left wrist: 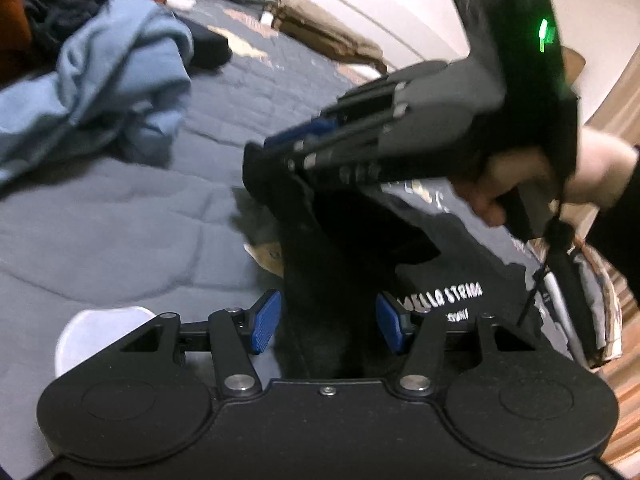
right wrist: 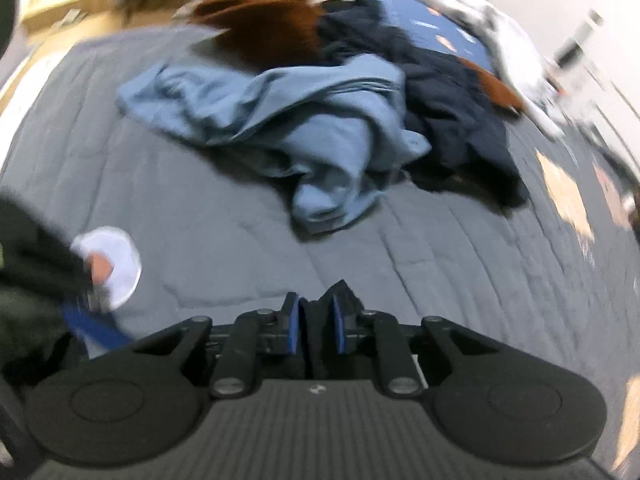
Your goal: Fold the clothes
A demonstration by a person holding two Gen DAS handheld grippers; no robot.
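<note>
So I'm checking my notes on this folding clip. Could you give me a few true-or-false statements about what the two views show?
1. The right hand-held gripper is clamped on black fabric. True.
2. The left hand-held gripper is squeezed flat shut. False: its pads stand apart, with the black garment between them.
3. A light blue garment lies crumpled on the grey quilt. True.
4. The black garment is plain. False: it carries white lettering.

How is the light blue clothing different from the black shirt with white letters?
The light blue garment lies crumpled on the grey quilt, touched by nothing; the black shirt is lifted, pinched by the right gripper. The blue one looks plain; the black one has white lettering. Both are unfolded.
</note>
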